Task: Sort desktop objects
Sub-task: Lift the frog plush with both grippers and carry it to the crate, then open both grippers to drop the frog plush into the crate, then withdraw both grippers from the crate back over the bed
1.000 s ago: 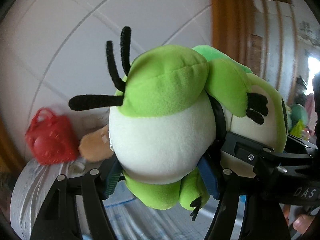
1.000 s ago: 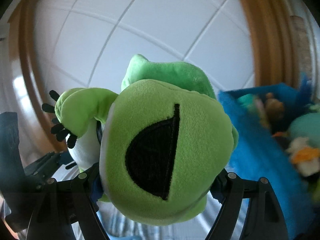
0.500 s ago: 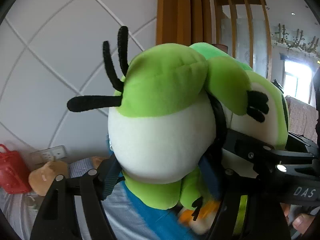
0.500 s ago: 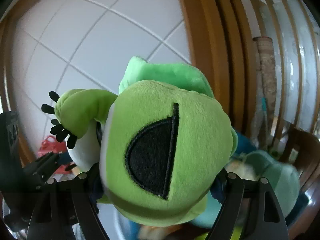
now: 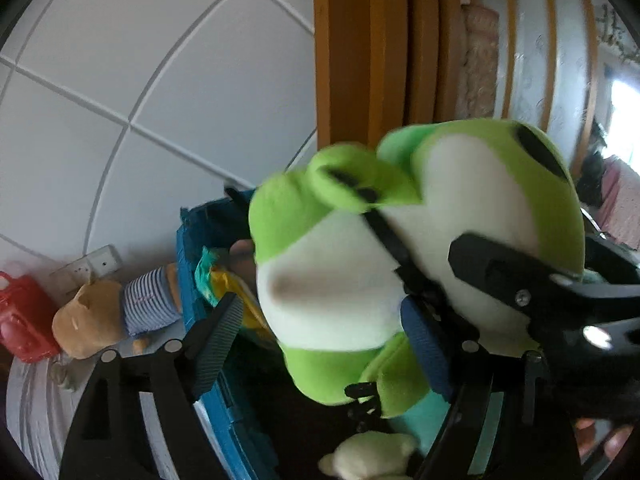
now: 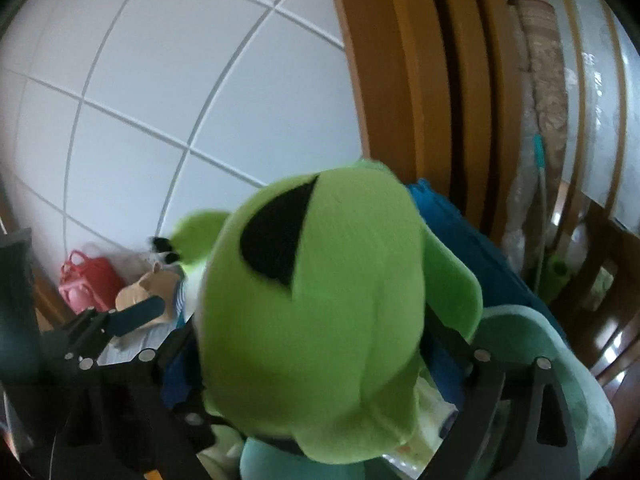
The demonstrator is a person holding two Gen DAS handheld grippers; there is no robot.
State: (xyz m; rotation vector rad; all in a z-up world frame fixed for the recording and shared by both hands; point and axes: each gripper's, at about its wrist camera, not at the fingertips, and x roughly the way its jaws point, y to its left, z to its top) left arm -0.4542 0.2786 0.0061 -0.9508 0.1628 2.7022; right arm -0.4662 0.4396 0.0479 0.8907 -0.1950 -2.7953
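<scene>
A green and white plush frog hangs above the blue basket. My left gripper has its jaws spread; the left pad stands clear of the frog, and the right pad is against its belly. The right gripper holds the frog's head between its jaws. The left gripper's finger also shows in the right wrist view. The basket's far rim shows behind the frog.
The basket holds several plush toys, among them a teal one and a pale one. A tan plush in a striped shirt and a red toy bag lie left of the basket. A white tiled wall and wooden frame stand behind.
The left gripper has opened and its left pad has come off the frog. The frog has tilted and dropped toward the basket, still in the right gripper. Both views swung over the basket.
</scene>
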